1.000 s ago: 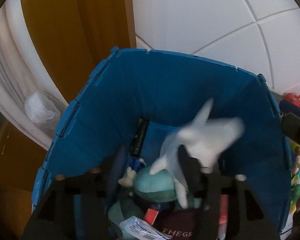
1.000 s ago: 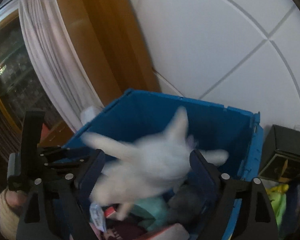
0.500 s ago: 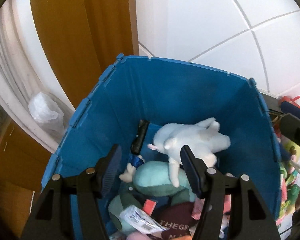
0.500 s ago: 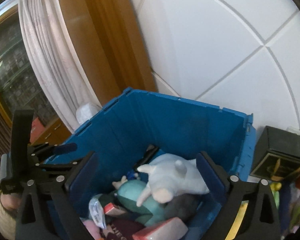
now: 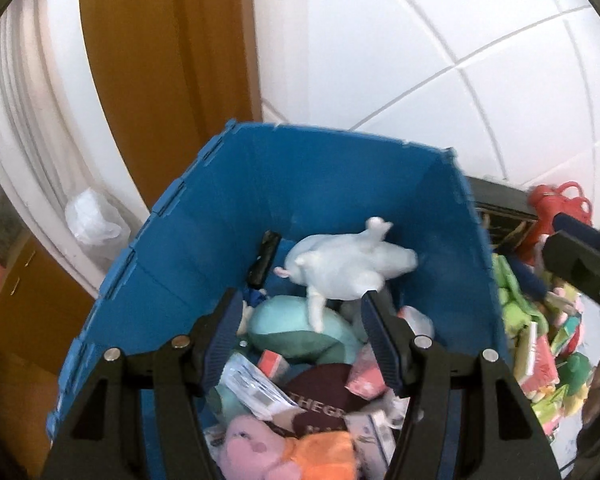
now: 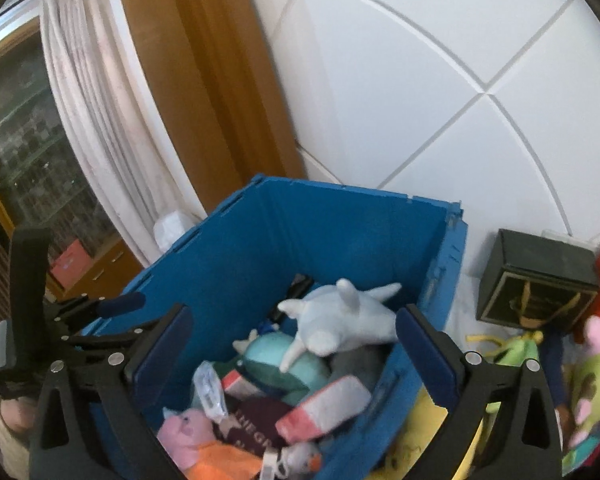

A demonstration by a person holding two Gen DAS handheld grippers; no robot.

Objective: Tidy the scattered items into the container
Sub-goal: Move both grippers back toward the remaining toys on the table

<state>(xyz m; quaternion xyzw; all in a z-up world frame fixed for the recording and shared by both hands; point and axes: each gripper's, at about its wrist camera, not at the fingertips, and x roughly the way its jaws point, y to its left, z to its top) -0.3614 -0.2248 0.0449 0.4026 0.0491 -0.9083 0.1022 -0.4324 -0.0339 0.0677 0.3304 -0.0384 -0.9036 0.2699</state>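
A blue crate (image 5: 204, 240) (image 6: 340, 236) stands on the white tiled floor, filled with soft toys and packets. A pale blue-white plush animal (image 5: 344, 266) (image 6: 340, 324) lies on top of a teal plush (image 5: 296, 328) (image 6: 280, 364) inside it. My left gripper (image 5: 300, 336) is open and empty above the crate's near side. My right gripper (image 6: 296, 356) is open wide and empty above the crate. The left gripper also shows in the right wrist view (image 6: 100, 312) at the crate's left rim.
A pile of scattered toys (image 5: 540, 328) (image 6: 588, 372) lies on the floor right of the crate, with a red toy (image 5: 556, 204) and a dark box (image 6: 536, 284). A wooden door frame (image 6: 204, 80), white curtain (image 6: 96, 112) and a white bag (image 5: 92, 216) stand behind left.
The white plush dropped from between my grippers and came to rest in the crate. Both grippers have drawn back and up; the view has shifted right.
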